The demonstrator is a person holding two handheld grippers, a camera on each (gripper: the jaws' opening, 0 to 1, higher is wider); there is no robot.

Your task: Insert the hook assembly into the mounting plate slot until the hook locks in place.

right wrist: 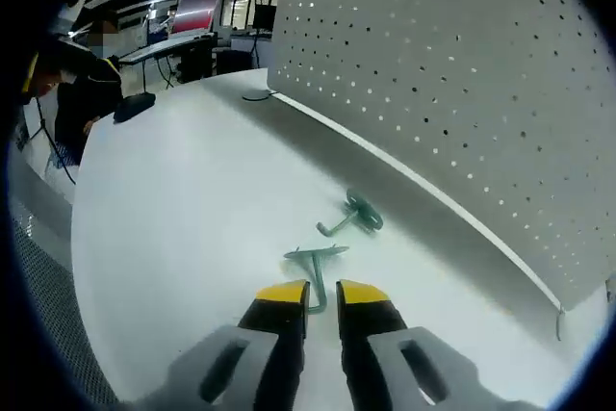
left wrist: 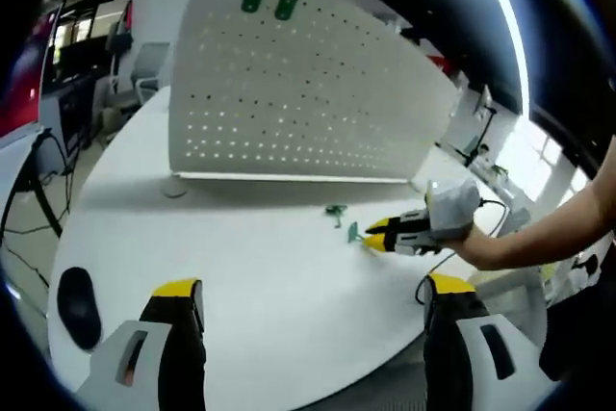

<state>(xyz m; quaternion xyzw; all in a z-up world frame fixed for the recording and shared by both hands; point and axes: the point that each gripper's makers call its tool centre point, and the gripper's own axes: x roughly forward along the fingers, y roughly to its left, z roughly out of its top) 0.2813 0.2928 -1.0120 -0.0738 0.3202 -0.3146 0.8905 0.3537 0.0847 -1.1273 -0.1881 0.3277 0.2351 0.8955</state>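
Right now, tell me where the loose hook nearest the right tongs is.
In the right gripper view, that hook lies on the white table just ahead of the right tongs, its stem between their tips, with the second hook beyond it toward the pegboard.

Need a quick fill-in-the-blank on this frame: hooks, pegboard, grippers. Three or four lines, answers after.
1. The pegboard already carries ____ green hooks near its top.
2. The right gripper is closed on the stem of a green ____ lying on the table.
3. The left gripper has its jaws ____ and holds nothing.
4. A second loose hook lies between the gripped one and the ____.

Answers: two; hook; open; pegboard
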